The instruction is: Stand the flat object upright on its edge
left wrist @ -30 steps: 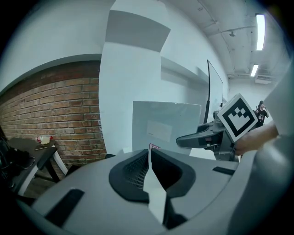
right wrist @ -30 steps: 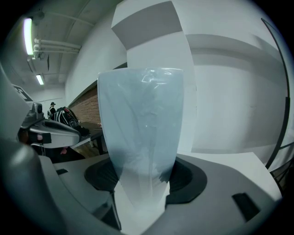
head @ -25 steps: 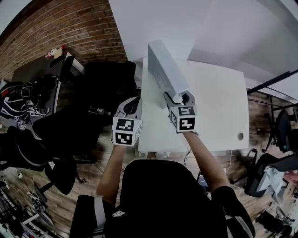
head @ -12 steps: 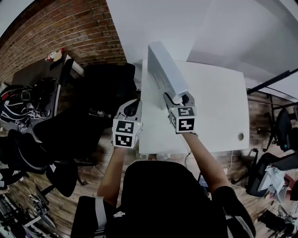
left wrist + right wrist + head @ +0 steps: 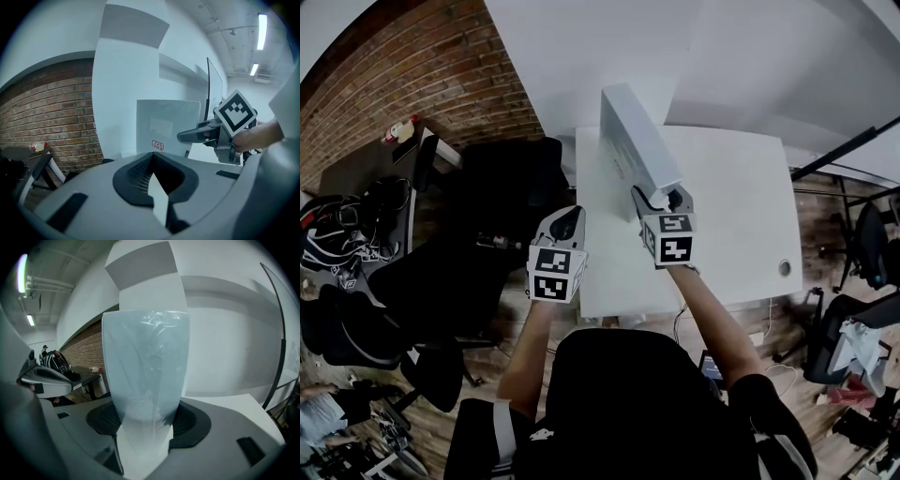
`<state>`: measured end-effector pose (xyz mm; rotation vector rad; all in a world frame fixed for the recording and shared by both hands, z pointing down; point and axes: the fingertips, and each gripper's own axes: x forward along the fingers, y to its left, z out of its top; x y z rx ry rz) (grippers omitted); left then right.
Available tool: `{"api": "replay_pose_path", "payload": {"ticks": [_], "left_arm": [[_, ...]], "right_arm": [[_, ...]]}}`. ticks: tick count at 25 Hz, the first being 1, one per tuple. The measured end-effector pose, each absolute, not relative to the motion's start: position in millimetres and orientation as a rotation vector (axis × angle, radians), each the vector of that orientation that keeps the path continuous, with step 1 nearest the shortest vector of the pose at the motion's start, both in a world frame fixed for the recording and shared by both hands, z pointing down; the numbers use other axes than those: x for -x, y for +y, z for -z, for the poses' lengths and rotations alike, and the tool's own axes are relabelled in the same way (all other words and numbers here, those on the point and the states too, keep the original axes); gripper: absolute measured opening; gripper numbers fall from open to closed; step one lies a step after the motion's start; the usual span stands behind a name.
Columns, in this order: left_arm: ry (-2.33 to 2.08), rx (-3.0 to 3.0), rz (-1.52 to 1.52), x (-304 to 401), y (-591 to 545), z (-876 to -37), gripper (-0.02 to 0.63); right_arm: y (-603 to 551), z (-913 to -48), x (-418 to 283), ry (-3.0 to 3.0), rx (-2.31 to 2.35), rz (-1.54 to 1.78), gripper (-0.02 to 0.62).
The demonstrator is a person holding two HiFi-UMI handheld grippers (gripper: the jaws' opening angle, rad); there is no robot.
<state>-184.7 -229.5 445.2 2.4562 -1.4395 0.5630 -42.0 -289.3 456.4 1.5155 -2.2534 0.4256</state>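
Barely anything has moved: my right gripper [image 5: 656,199] clamps the flat white wrapped box [image 5: 636,141] upright on the white table [image 5: 741,216], left gripper [image 5: 565,220] closed, empty; I reckon only release remains

Head view steeply down over the table [image 5: 741,216]; both gripper views low along their jaws, the box [image 5: 637,145] common to all.

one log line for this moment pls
white flat box: upright on edge on white table | right gripper: shut on its near end | left gripper: shut, empty, clear of box
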Motion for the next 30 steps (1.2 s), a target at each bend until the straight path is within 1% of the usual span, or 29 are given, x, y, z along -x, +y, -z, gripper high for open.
{"api": "replay_pose_path", "payload": {"ticks": [17,30], "left_arm": [[-1.316,-2.537,-0.537,126,-271,-454,0.012],[-1.287,-2.523,-0.52,117,-292,-465,0.012]], "right_arm": [[-332,-451,-5,-2.155,-1.677,-0.46,0.287],[-357,-458,-31,-2.075,-1.798,-0.484,0.287]]}}
